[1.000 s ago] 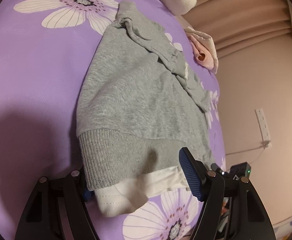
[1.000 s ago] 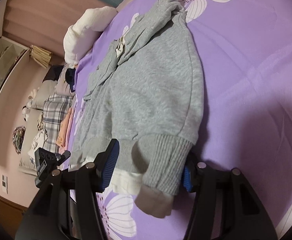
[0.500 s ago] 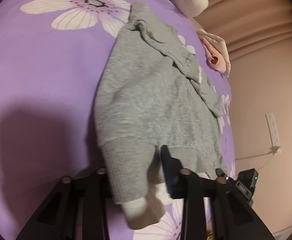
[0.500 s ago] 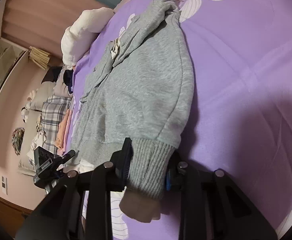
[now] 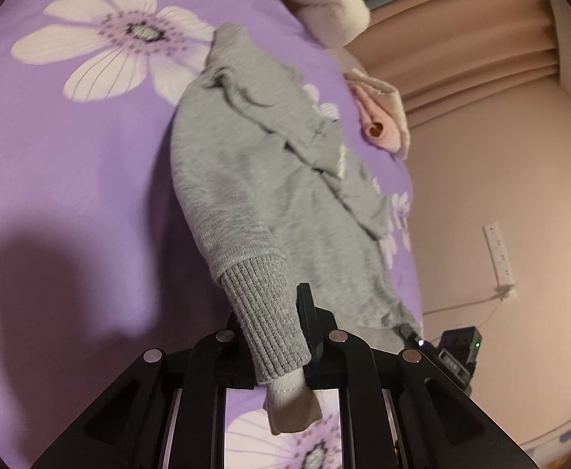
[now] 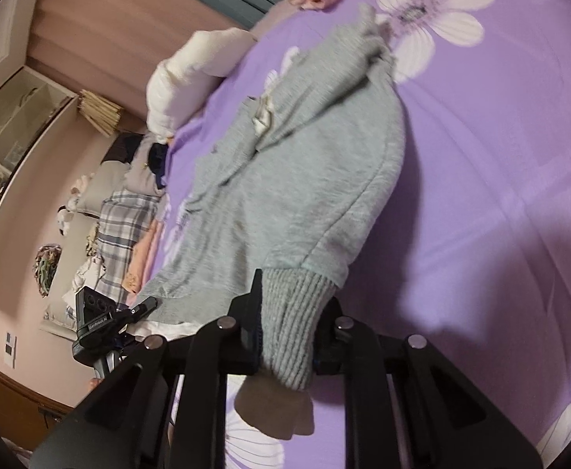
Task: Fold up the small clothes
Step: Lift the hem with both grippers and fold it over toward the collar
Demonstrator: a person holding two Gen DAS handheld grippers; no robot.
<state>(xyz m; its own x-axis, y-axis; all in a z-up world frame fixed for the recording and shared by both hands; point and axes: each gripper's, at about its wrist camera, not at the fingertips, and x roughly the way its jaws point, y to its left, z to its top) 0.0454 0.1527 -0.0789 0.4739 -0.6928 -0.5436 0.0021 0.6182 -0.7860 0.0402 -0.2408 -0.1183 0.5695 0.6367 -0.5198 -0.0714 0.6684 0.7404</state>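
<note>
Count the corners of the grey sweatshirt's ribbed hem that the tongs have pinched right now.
2. The left tongs clamp one corner of the grey sweatshirt, and the right tongs are closing on the other. The hem between them is partly hidden.

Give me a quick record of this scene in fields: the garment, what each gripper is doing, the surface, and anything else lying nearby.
garment: grey sweatshirt, ribbed hem, white layer showing under the hem
left gripper: shut on the ribbed hem at one corner
right gripper: jaws closing, pads already pressing the ribbed hem at the other corner
garment state: hem end gathered and lifted, upper part lying on the bed
surface: purple bedsheet with white flower print
nearby: pink garment at the bed's edge; cream pillow beyond the sweatshirt
</note>
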